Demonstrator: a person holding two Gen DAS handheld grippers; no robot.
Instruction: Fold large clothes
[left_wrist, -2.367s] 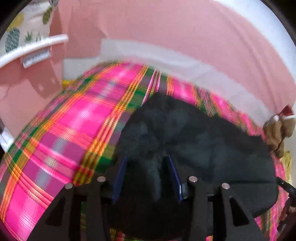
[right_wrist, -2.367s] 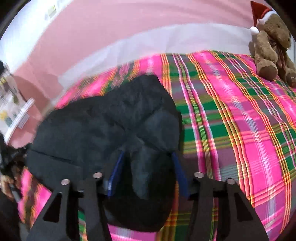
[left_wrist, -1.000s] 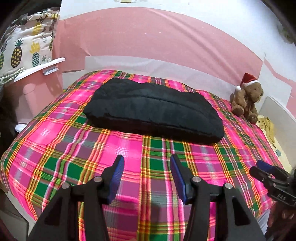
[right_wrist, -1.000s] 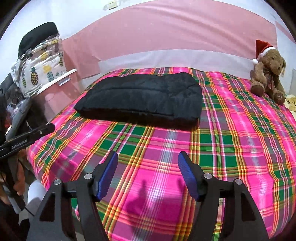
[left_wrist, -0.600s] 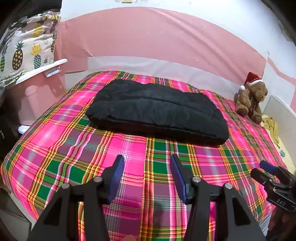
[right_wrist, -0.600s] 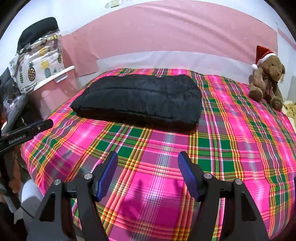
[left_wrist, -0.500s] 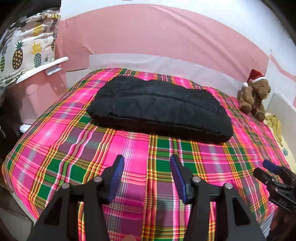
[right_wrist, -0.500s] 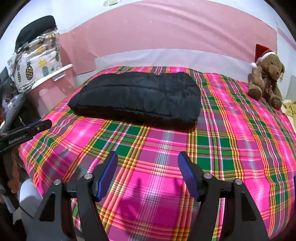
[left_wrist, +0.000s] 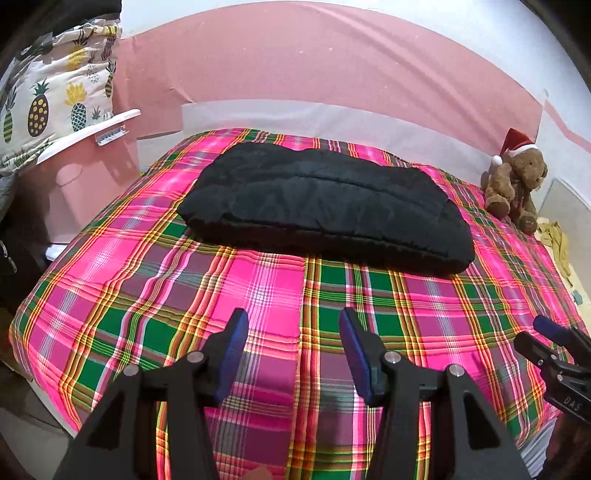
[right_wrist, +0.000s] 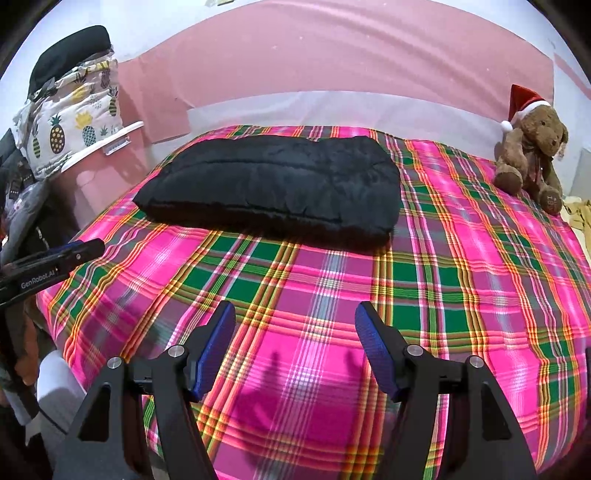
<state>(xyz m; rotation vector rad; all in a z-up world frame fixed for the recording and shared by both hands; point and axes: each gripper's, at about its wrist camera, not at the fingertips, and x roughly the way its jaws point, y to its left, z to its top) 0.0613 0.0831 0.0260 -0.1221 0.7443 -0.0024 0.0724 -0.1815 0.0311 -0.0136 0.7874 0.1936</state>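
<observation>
A black padded garment (left_wrist: 325, 206) lies folded in a long flat bundle across the far half of the plaid bed; it also shows in the right wrist view (right_wrist: 273, 184). My left gripper (left_wrist: 291, 325) is open and empty, held above the near part of the bed, well short of the garment. My right gripper (right_wrist: 295, 317) is open and empty, also back over the near edge. The right gripper shows at the right edge of the left wrist view (left_wrist: 554, 350), and the left gripper shows at the left edge of the right wrist view (right_wrist: 55, 262).
The bed has a pink and green plaid sheet (left_wrist: 266, 288). A teddy bear in a Santa hat (right_wrist: 532, 147) sits at the far right corner. A pink bin with pineapple-print fabric (left_wrist: 55, 110) stands to the left of the bed. A pink wall panel runs behind.
Both grippers let go of the black garment and pulled back toward the near edge of the bed. In the last half second they barely moved.
</observation>
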